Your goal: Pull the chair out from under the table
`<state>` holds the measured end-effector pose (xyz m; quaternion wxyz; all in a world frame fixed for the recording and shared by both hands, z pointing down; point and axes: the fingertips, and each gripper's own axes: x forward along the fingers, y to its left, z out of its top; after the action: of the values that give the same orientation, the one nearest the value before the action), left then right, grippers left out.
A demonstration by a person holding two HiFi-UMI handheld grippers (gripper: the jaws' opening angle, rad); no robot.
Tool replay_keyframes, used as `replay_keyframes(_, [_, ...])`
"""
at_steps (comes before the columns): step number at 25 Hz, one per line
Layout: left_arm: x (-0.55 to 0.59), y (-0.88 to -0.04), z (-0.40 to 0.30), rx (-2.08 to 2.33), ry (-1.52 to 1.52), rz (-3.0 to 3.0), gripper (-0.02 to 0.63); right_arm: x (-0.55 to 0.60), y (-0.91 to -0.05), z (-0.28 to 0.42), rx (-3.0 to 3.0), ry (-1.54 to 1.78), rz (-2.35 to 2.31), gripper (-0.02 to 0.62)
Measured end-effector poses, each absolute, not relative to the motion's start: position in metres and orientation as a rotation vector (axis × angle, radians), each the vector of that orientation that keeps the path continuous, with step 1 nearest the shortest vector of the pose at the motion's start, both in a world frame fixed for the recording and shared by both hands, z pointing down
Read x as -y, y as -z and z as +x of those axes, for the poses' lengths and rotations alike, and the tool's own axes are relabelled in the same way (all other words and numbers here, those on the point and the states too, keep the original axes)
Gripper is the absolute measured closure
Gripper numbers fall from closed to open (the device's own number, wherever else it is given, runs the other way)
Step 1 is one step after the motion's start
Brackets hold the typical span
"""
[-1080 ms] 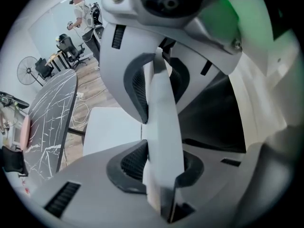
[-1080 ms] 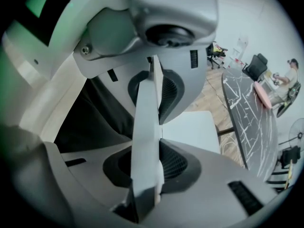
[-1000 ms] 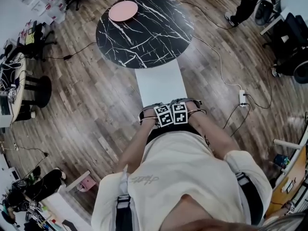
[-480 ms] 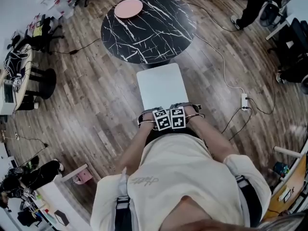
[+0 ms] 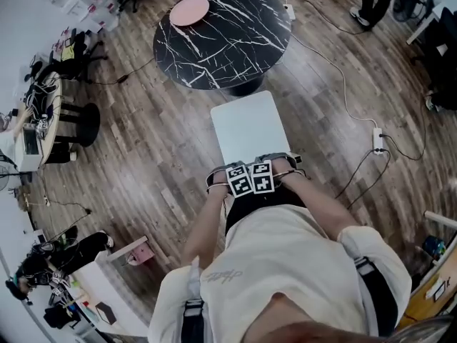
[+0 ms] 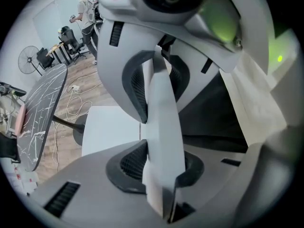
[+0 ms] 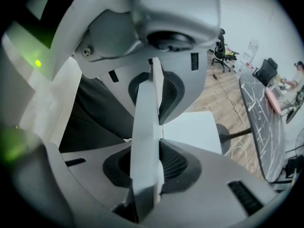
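Note:
The white chair [image 5: 248,126] stands out from under the round black marble table [image 5: 221,31], its seat fully in view in the head view. My left gripper [image 5: 230,184] and right gripper [image 5: 277,170] sit side by side at the chair's near edge, close to my body. In the left gripper view, the left gripper [image 6: 154,127] is shut on the thin white chair back [image 6: 164,103]. In the right gripper view, the right gripper [image 7: 147,127] is likewise shut on the chair back [image 7: 144,108]. The seat [image 7: 194,129] and table [image 7: 263,122] lie beyond.
A pink plate [image 5: 190,10] lies on the table's far left. A power strip [image 5: 378,140] with trailing cables is on the wood floor at right. A dark stool [image 5: 82,123] and a cluttered desk stand left. A pink box [image 5: 141,252] sits lower left.
The chair has slid away from the table toward me; its seat was part-way under the tabletop and now is clear of it. Both grippers came back with it, still shut.

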<state>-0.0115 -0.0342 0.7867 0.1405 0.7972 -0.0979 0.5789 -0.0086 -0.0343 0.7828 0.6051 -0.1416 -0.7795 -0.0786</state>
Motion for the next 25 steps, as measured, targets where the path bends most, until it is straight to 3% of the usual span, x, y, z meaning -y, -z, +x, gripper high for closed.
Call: replay_keyframes(25, [-0.031, -0.790, 0.006, 0.210, -1.675, 2.330, 0.512, -0.031, -0.786, 0.009, 1.784, 0.136, -0.324, 0.507])
